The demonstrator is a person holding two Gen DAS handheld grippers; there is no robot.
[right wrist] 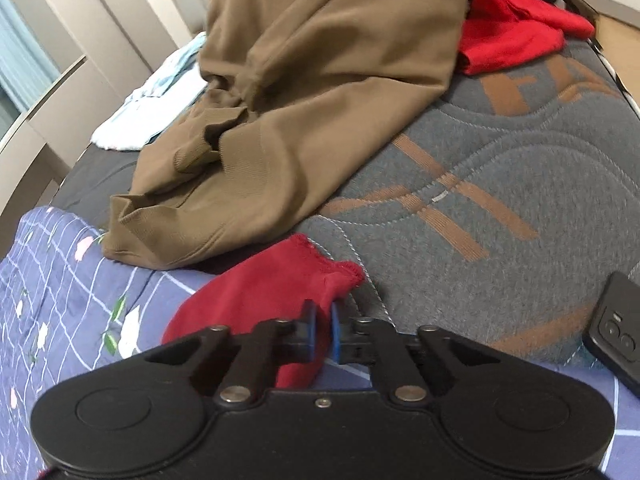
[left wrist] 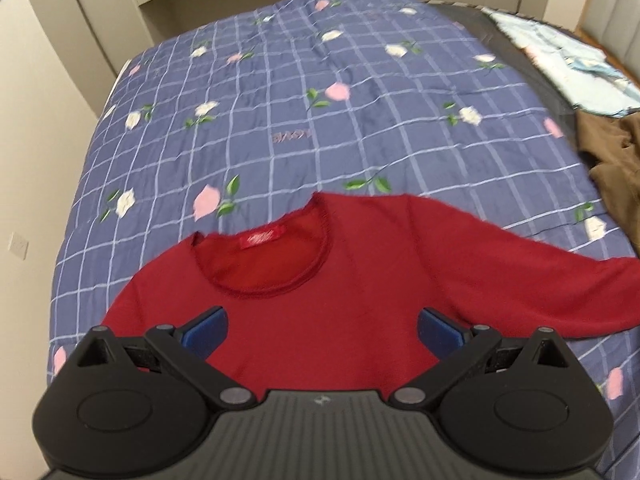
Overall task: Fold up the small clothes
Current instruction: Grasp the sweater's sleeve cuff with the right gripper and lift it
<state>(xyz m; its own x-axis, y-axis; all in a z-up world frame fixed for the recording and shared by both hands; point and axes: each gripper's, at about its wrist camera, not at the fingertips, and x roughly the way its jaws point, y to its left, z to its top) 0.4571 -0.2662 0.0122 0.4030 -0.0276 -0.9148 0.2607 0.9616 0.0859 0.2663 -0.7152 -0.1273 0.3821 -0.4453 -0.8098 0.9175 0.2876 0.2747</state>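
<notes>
My right gripper (right wrist: 322,334) clenched on dark red knit sweater (left wrist: 320,280) cuff (right wrist: 316,268); left gripper (left wrist: 322,330) spread wide above chest. Thin pinch may slip when lifting.

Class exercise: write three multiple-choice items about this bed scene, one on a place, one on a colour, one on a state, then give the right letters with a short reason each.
1. The phone lies: A on the grey mattress; B on the brown garment; C on the floor.
2. The spread-out sweater is: A blue; B dark red; C white.
3. The left tool is: A shut on cloth; B open above the sweater; C out of view.

Answers: 1 A, it rests on the quilted grey surface. 2 B, dark red knit. 3 B, its blue pads stand wide apart.
</notes>
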